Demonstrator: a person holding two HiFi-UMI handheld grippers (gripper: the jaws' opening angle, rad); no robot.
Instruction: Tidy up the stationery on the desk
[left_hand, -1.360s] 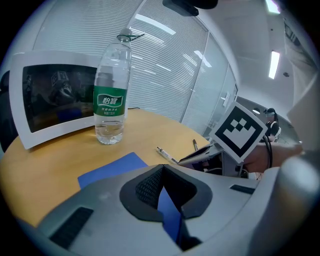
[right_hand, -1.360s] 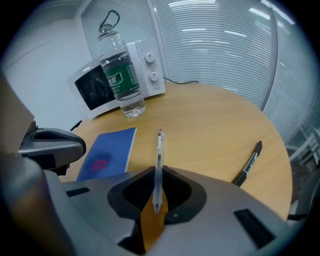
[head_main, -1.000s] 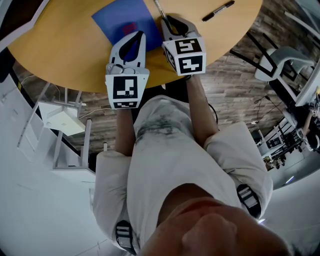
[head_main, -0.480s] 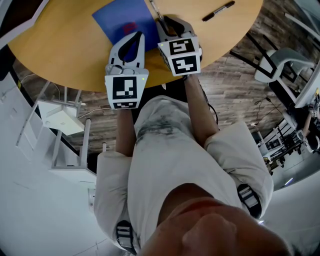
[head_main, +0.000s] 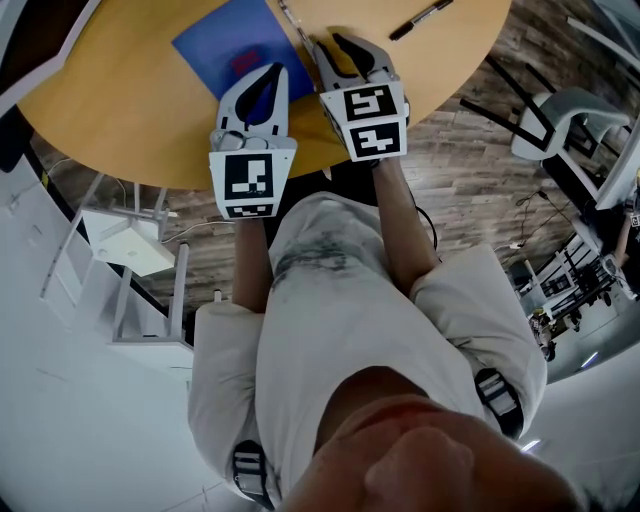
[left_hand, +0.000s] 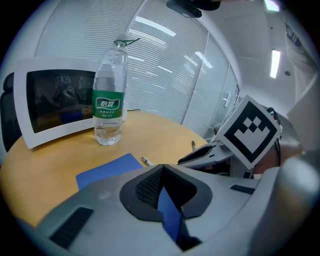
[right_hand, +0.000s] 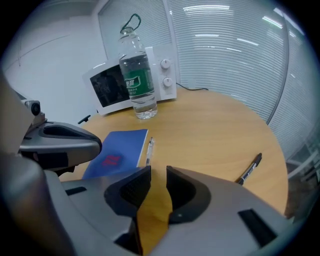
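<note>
blue notebook (head_main: 215, 45) part-hidden behind closed left claw (left_hand: 161, 167); right claw (right_hand: 158, 173) just been opening, empty.

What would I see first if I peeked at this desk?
First, the tall water bottle with its green label, standing at the far side of the round wooden table in front of a white microwave. Next, the blue notebook in the middle, with a clear pen lying just beside its right edge. Closest, the right gripper hovers over bare wood; its jaws have just been opening, with nothing between them.
</note>
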